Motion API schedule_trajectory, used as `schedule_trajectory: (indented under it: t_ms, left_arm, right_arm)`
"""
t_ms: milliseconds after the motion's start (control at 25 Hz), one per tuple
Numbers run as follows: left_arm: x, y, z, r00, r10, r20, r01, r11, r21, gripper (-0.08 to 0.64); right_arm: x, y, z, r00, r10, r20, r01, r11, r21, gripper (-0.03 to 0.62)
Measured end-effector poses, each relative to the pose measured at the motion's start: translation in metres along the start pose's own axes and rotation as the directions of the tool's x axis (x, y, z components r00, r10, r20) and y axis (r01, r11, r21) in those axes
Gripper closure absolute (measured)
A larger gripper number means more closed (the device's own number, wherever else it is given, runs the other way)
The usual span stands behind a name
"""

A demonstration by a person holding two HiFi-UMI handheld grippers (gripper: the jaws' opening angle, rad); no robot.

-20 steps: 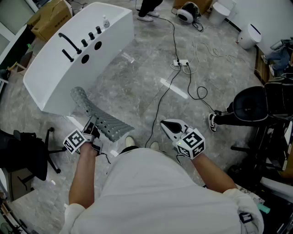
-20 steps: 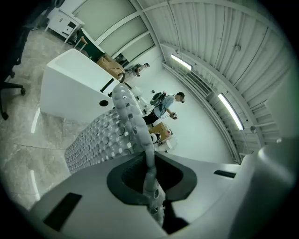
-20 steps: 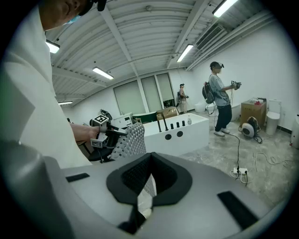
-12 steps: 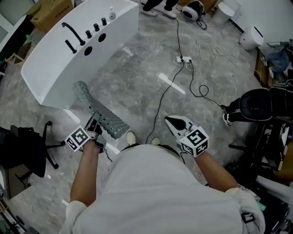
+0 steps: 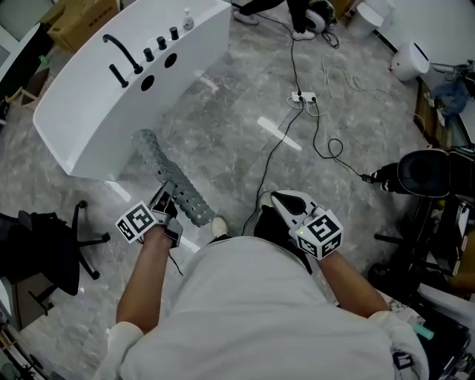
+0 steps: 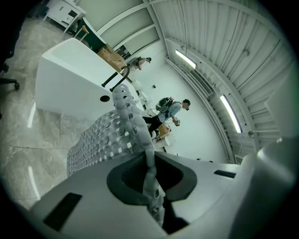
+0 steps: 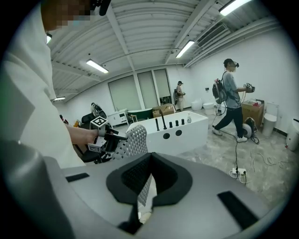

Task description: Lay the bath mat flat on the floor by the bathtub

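The grey perforated bath mat hangs folded lengthwise in the air beside the white bathtub. My left gripper is shut on its near end. In the left gripper view the mat rises from between the jaws of the left gripper, with the bathtub behind it. My right gripper is held apart from the mat, to the right above the floor, jaws together with nothing in them. In the right gripper view the mat and bathtub show beyond the right gripper.
A black cable runs across the marble floor to a power strip. A black office chair stands at left, another chair at right. A cardboard box sits behind the tub. A person walks by the far wall.
My left gripper has shifted a little to the right with the mat, whose far end swung closer to the tub. My right gripper kept its place. A person's feet at the top moved right.
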State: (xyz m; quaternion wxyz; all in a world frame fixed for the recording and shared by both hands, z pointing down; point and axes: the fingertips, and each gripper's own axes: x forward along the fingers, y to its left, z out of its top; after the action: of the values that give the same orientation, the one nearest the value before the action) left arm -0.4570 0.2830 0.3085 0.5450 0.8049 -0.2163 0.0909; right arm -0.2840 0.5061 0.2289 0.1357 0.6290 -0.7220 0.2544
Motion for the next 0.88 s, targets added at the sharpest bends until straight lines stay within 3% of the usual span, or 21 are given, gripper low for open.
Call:
schedule_trajectory:
  t_ms: [400,880]
  left_arm:
    - [0.085,-0.031,0.023,0.998,0.058,0.007,-0.058,0.998,0.011,0.516]
    - [0.225,-0.121,0.069,0.995,0.066,0.074,-0.070,0.996,0.055,0.515]
  right_arm:
    - [0.031,-0.089,0.026,0.995,0.089,0.036,-0.090,0.996,0.027,0.546]
    - [0.019,-0.235,0.058,0.982,0.175,0.068,-0.178,0.983,0.045,0.557]
